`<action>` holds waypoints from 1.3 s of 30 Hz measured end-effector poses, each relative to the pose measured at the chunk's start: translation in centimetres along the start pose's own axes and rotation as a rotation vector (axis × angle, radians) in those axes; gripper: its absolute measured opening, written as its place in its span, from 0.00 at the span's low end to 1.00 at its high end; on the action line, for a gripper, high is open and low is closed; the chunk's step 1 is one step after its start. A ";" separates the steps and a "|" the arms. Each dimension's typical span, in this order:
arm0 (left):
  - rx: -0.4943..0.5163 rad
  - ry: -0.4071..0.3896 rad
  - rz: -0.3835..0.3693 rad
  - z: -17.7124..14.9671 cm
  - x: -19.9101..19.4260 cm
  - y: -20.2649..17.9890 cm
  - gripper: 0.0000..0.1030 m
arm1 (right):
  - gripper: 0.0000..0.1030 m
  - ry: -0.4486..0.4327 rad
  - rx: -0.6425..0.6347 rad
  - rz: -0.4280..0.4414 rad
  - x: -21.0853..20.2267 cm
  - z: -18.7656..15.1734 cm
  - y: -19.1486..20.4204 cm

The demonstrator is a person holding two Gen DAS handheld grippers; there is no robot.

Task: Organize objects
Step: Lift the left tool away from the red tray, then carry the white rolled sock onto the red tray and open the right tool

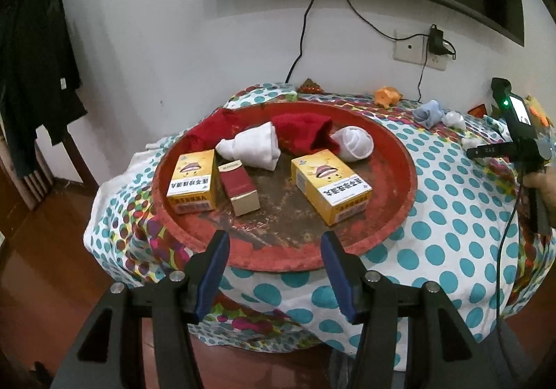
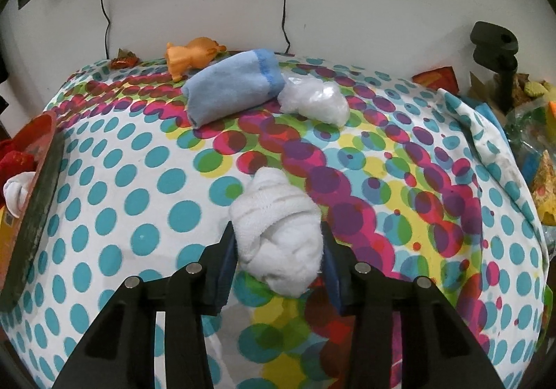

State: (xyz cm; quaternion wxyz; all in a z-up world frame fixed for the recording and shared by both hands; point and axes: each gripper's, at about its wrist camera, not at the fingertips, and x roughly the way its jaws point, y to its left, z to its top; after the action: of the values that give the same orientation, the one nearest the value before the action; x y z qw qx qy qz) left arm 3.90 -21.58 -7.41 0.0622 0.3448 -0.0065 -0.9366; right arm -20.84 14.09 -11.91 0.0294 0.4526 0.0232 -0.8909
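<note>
We have the balled-up white sock bundle (image 2: 276, 232) between the blue pads of the right gripper (image 2: 278, 250); both pads press into the soft knit, so the claw is clenched on it. The bundle sits at the lower middle of the right wrist view, over the dotted, many-coloured tablecloth (image 2: 139, 201), and we cannot tell whether it rests on the cloth or has just left it.

At about twelve o'clock from the bundle lie a rolled light-blue towel-like cloth (image 2: 229, 87) and, touching its right end, a crumpled clear plastic wrap (image 2: 316, 100). An orange plastic toy animal (image 2: 191, 57) sits just behind the blue roll. At nine o'clock, at the frame's edge, shows the rim of the round red tray (image 2: 38, 187).

In the left wrist view that tray (image 1: 399, 159) already carries two yellow printed cartons (image 1: 193, 180) (image 1: 330, 189), a dark red slim box (image 1: 239, 187), red knitted cloth (image 1: 302, 133) and two white sock rolls (image 1: 250, 146) (image 1: 352, 142). The left gripper (image 1: 274, 250) hangs released and empty at the tray's six o'clock rim.

We judge the step in hand to be gathering loose pieces into the tray, with this sock the current pick. The next move calls for lifting it clear, carrying it toward nine o'clock over the raised rim, and letting go on a bare patch beside the other white rolls, without loosening on the way.
</note>
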 end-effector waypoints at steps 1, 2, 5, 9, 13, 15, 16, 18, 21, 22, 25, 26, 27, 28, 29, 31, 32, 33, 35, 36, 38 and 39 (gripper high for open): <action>-0.017 0.002 -0.003 0.0 0.1 0.3 0.54 | 0.38 -0.004 0.005 0.010 -0.2 0.0 0.4; -0.034 0.005 -0.014 0.0 0.1 0.6 0.54 | 0.38 -0.007 0.011 0.026 -0.5 0.0 0.9; -0.064 0.009 -0.026 0.0 0.1 1.1 0.54 | 0.38 -0.026 -0.005 0.059 -1.5 0.0 2.8; -0.050 0.005 -0.006 0.0 0.0 0.9 0.54 | 0.37 -0.051 -0.057 0.113 -3.2 0.1 6.0; -0.033 0.006 0.008 0.0 0.0 0.5 0.54 | 0.37 -0.074 -0.112 0.180 -5.1 0.2 9.5; -0.028 0.005 0.013 0.0 0.0 0.4 0.54 | 0.37 -0.083 -0.131 0.211 -5.9 0.2 10.9; -0.030 0.005 0.012 0.0 0.0 0.4 0.54 | 0.37 -0.084 -0.140 0.231 -6.3 0.2 11.6; -0.039 0.010 0.010 0.0 0.0 0.5 0.54 | 0.37 -0.091 -0.169 0.264 -7.0 0.2 13.3; -0.047 0.014 0.005 0.0 0.1 0.6 0.54 | 0.37 -0.089 -0.213 0.308 -7.9 0.0 15.7; -0.046 0.014 0.006 0.0 0.1 0.6 0.54 | 0.37 -0.083 -0.227 0.323 -8.0 -0.1 16.4; -0.039 0.014 0.008 0.0 0.1 0.4 0.54 | 0.38 -0.074 -0.295 0.337 -8.2 -0.8 19.0; -0.035 0.018 0.005 0.0 0.2 0.3 0.54 | 0.38 -0.070 -0.308 0.340 -8.2 -1.0 19.6; -0.033 0.022 -0.001 0.0 0.2 0.2 0.54 | 0.38 -0.062 -0.319 0.347 -8.0 -1.2 20.2; -0.034 0.023 0.000 -0.1 0.2 0.2 0.54 | 0.38 -0.054 -0.329 0.351 -7.8 -1.4 20.7; -0.035 0.023 0.002 -0.1 0.2 0.2 0.54 | 0.38 -0.047 -0.335 0.355 -7.6 -1.5 21.2; -0.033 0.024 -0.008 -0.1 0.2 0.1 0.54 | 0.38 -0.036 -0.352 0.354 -7.1 -1.7 22.1; -0.034 0.024 -0.005 -0.1 0.2 0.1 0.54 | 0.38 -0.031 -0.365 0.350 -7.0 -1.9 22.6; -0.033 0.025 -0.003 -0.1 0.2 0.1 0.54 | 0.38 -0.024 -0.376 0.346 -6.8 -2.0 23.0; -0.033 0.026 -0.003 -0.1 0.2 0.0 0.54 | 0.38 -0.009 -0.389 0.342 -6.3 -2.3 23.8; -0.034 0.025 -0.003 -0.1 0.3 0.0 0.54 | 0.38 -0.005 -0.399 0.335 -6.1 -2.4 24.2; -0.040 0.028 -0.006 -0.1 0.3 0.1 0.54 | 0.38 0.007 -0.416 0.329 -5.8 -2.5 24.9; -0.046 0.030 -0.005 -0.1 0.3 0.2 0.54 | 0.38 0.013 -0.420 0.326 -5.6 -2.5 25.2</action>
State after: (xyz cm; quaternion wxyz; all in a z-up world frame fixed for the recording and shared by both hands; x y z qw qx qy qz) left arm 3.75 -21.83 -7.68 0.0678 0.3573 0.0170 -0.9314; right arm -13.70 -10.69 -9.25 0.2655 0.4399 0.1346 -0.8473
